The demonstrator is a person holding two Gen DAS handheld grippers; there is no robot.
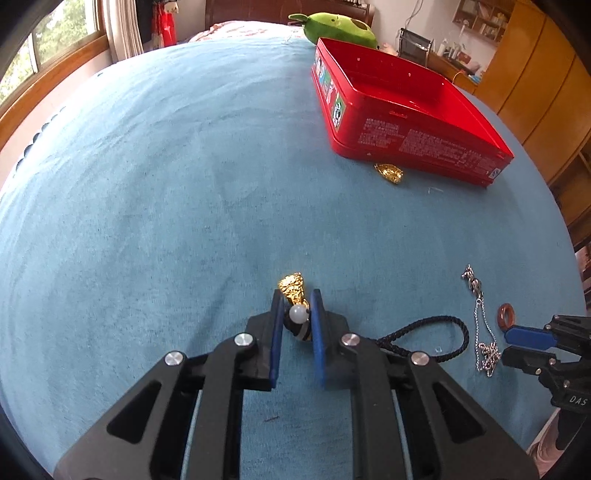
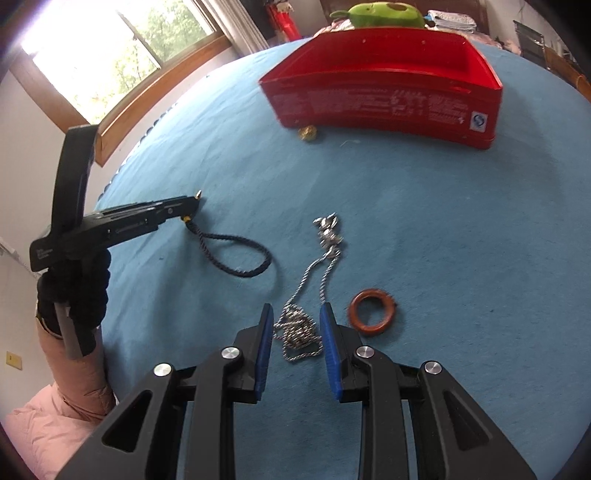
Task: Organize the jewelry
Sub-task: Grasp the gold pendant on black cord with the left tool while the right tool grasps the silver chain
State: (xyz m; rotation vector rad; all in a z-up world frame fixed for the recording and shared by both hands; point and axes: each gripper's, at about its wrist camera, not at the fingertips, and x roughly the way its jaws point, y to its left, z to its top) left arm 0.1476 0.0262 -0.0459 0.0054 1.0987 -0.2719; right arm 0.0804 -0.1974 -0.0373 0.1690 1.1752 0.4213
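broadly, a blue cloth (image 1: 155,177) covers the surface under both tools; whether it is a bed or a worktop cannot be told. far ahead of the left tool (image 1: 297,314), off to its right, a red tin box (image 1: 424,147) stands open, with a green plush toy (image 1: 340,27) behind it. the person's gloved left hand (image 2: 74,291) with a pink sleeve (image 2: 81,373) carries that tool. it is clamped on a charm piece: a white bead (image 1: 298,314) sits between its blue pads, a gold ornament (image 1: 293,286) juts past the tips, and a dark braided cord (image 1: 436,338) trails off to its right on the cloth. the right tool (image 2: 295,325) points down at the cloth with its pads apart; the bunched end of a silver chain necklace (image 2: 301,332) lies between them, and no pad is seen pressing on it. the chain runs forward to a small silver pendant (image 2: 328,230). just right of the right tool lies a brown ring (image 2: 372,308). a small gold nugget (image 1: 389,172) sits just in front of the box's near wall.
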